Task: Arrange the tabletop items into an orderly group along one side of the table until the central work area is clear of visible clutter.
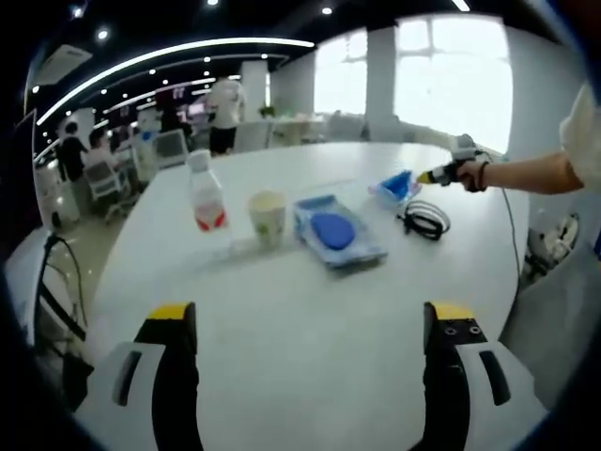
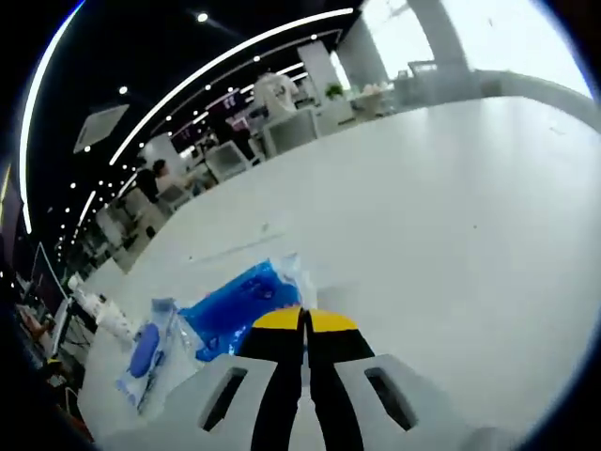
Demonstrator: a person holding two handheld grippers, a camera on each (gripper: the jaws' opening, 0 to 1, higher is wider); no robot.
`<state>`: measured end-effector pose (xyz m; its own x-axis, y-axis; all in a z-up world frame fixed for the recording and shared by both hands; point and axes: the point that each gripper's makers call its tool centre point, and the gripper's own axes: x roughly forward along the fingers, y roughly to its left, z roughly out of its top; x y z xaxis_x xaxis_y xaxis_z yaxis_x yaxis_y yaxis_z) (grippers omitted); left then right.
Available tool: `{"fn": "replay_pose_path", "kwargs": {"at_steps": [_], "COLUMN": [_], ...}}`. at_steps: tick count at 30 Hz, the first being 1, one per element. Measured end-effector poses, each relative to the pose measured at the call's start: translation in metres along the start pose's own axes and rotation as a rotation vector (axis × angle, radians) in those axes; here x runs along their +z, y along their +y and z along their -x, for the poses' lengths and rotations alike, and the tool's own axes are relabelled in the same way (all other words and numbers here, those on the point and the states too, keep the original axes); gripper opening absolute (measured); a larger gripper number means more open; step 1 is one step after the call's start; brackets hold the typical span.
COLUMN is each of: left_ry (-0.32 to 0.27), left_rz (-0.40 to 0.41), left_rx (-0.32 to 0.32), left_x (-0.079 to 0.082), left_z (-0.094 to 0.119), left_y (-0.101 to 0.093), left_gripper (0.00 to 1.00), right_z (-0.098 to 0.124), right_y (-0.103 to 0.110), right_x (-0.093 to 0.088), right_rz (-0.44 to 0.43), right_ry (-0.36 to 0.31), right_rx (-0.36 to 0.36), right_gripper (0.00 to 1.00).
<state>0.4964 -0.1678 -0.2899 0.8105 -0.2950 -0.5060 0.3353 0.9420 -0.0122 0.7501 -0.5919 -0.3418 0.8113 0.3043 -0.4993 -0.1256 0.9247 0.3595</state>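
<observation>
Your left gripper (image 1: pixel 310 324) hovers low over the near edge of the round white table (image 1: pixel 282 376) in the left gripper view, its two yellow-tipped jaws standing wide apart with bare tabletop between them. Beyond them, across the middle of the table, runs a loose row: a clear bottle (image 1: pixel 207 195) with a red label and white cap, a pale paper cup (image 1: pixel 268 218) just beside it, then a flat clear packet with a blue oval inside (image 1: pixel 335 231), a smaller crumpled blue packet (image 1: pixel 396 187), and a coil of black cable (image 1: pixel 424 221) near the far right. Your right gripper (image 1: pixel 427 177) reaches in from the right, held by a hand (image 1: pixel 471 173), its tip at the blue packet. People stand among desks and chairs in the office behind. In the right gripper view, your right gripper (image 2: pixel 303 324) shows its jaws pressed together, yellow tips meeting at the edge of the crumpled blue packet (image 2: pixel 235 305); you cannot tell whether the wrapper is pinched between them. The flat packet with the blue oval (image 2: pixel 146 355) lies just beside it to the left, on the white table (image 2: pixel 451 216).
</observation>
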Motion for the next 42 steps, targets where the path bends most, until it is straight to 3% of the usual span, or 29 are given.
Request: {"fn": "replay_pose_path", "kwargs": {"at_steps": [5, 18, 21, 26, 32, 34, 38, 40, 42], "left_ry": [-0.011, 0.014, -0.012, -0.052, -0.058, -0.1, -0.085, -0.083, -0.091], "left_rz": [0.01, 0.006, 0.026, 0.003, 0.007, 0.02, 0.012, 0.008, 0.006], "left_rx": [0.0, 0.015, 0.012, 0.054, 0.06, 0.051, 0.045, 0.036, 0.016], "left_x": [0.001, -0.004, 0.0, 0.008, 0.01, 0.018, 0.016, 0.016, 0.019], "left_z": [0.0, 0.001, 0.001, 0.003, 0.006, 0.008, 0.007, 0.006, 0.006], "left_y": [0.001, 0.006, 0.006, 0.012, 0.013, 0.011, 0.01, 0.008, 0.004], "left_gripper": [0.98, 0.97, 0.98, 0.99, 0.99, 0.99, 0.99, 0.99, 0.99], "right_z": [-0.002, 0.0, 0.0, 0.002, 0.012, 0.014, 0.019, 0.022, 0.024], "right_y": [-0.009, -0.027, -0.029, -0.034, -0.035, -0.031, -0.012, 0.002, 0.015], "right_x": [-0.003, -0.021, -0.023, -0.02, -0.003, 0.0, -0.002, -0.002, 0.001], "right_rz": [-0.037, 0.016, 0.068, 0.048, 0.035, 0.046, 0.108, 0.171, 0.172], "right_ry": [-0.01, 0.003, 0.008, -0.007, -0.074, -0.074, -0.057, -0.059, -0.09], "right_rx": [-0.012, -0.085, -0.102, -0.134, -0.157, -0.151, -0.088, -0.04, 0.005], "right_gripper": [0.01, 0.02, 0.04, 0.07, 0.27, 0.34, 0.5, 0.63, 0.83]}}
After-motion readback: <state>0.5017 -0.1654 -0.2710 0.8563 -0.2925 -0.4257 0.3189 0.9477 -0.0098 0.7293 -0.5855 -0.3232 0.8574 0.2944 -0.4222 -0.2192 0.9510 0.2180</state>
